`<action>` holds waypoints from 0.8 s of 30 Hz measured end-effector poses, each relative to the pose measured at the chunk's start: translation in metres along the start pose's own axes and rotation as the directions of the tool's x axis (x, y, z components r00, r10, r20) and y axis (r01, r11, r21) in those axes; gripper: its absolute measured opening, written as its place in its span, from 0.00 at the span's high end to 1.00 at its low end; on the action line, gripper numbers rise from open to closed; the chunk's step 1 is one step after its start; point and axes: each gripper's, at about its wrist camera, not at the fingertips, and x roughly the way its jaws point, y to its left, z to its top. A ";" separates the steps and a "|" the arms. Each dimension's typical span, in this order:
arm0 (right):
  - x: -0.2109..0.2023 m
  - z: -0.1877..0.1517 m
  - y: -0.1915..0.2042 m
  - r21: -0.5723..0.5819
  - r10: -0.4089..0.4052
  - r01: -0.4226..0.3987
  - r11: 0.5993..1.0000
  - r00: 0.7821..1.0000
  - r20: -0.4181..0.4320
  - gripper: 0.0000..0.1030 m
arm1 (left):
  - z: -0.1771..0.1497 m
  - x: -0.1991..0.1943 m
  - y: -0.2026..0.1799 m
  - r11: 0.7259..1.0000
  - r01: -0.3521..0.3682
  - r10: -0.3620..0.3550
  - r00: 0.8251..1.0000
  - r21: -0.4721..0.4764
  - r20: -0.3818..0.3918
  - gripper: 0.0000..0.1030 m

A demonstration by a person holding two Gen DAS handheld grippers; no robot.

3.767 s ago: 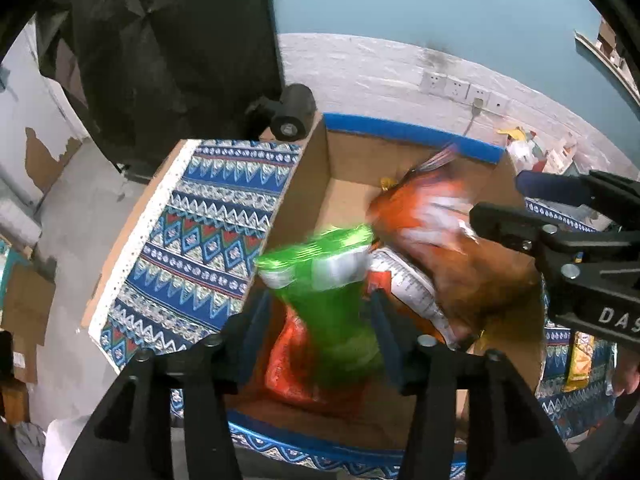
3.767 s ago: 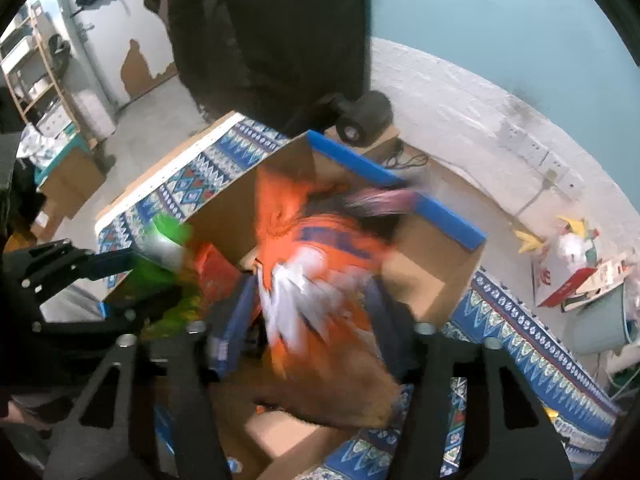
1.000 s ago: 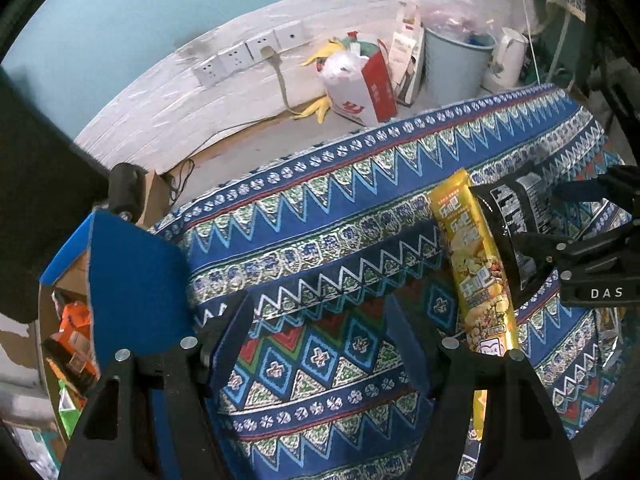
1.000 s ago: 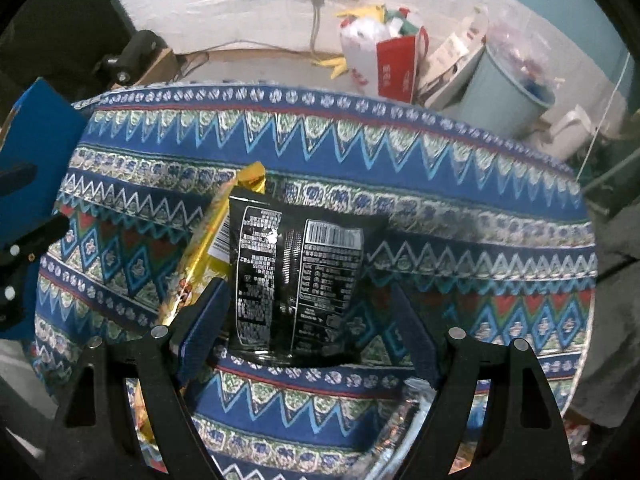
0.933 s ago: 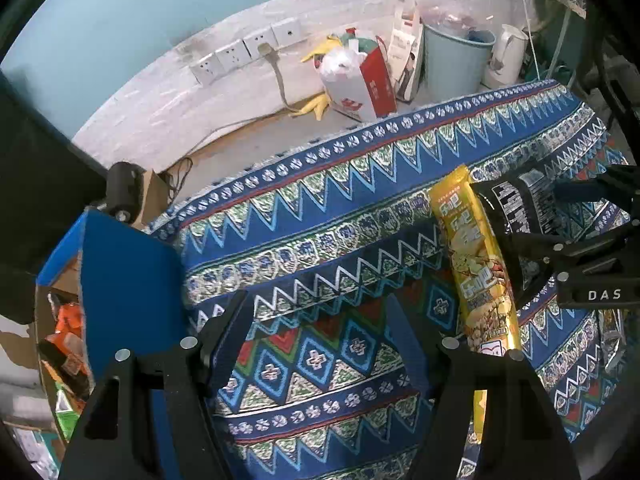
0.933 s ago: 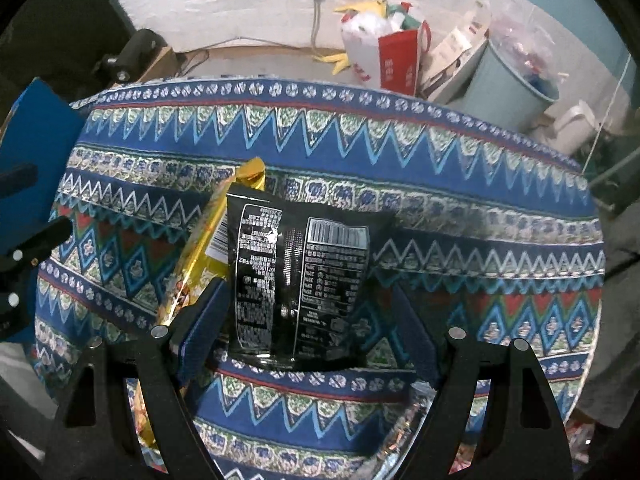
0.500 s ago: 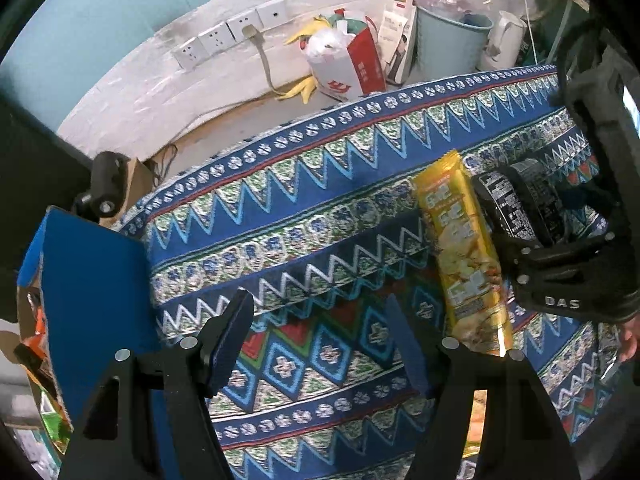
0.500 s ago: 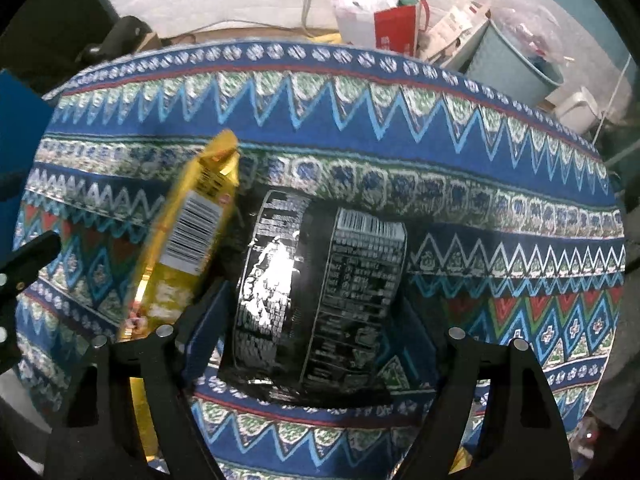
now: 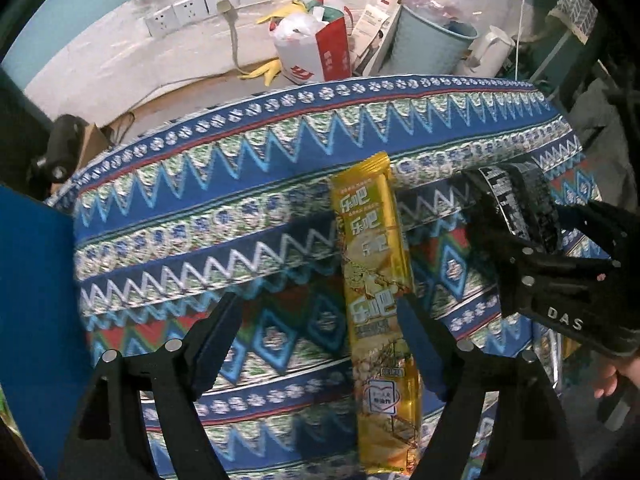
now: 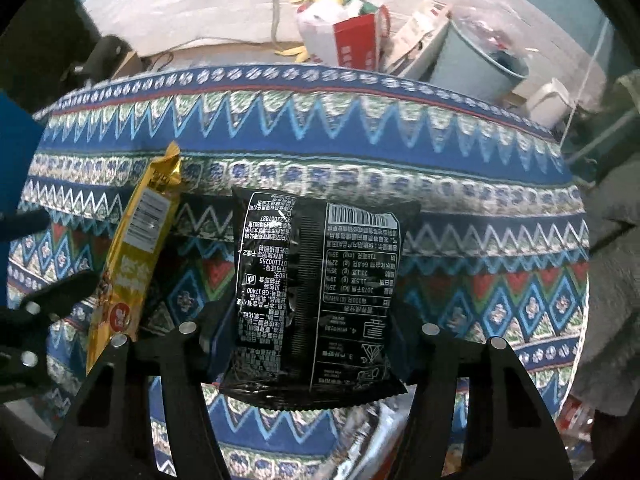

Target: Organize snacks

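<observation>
A white-painted wall with sockets ran behind the tabletop [image 9: 248, 168], which wore a blue zigzag-patterned cloth, and floor clutter sat beyond its far edge: a red-and-white bag [image 9: 316, 54], a pale blue bin [image 9: 430, 46] and a white kettle [image 9: 492, 48]. At the far left I could see only the blue flap of the cardboard box [image 9: 36, 300] where I had dropped the green and orange packets seconds before; both hands had since swung over to the loose snacks. My left gripper [image 9: 320, 344] had just widened its jaws and shifted toward the yellow packet [image 9: 376, 292], which lay flat on the cloth with its lower half running past the inner face of the right-hand finger; the jaws stood apart and pressed on nothing. Further right, my right gripper [image 10: 304, 340] had been drawing its jaws in around the black packet [image 10: 316, 292], which now sat squarely between them with its printed back facing up. The fingers [image 10: 218, 332] looked to be meeting its edges, and I judged the grip made or all but made. That put two more snacks within a lift of the box, though the left jaws looked off-centre on the yellow one.
</observation>
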 end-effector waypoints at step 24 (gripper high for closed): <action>-0.020 -0.016 -0.034 0.057 0.020 -0.021 0.998 1.000 0.013 0.40 | -0.013 0.038 -0.062 0.999 0.036 -0.034 0.997 0.034 -0.063 0.19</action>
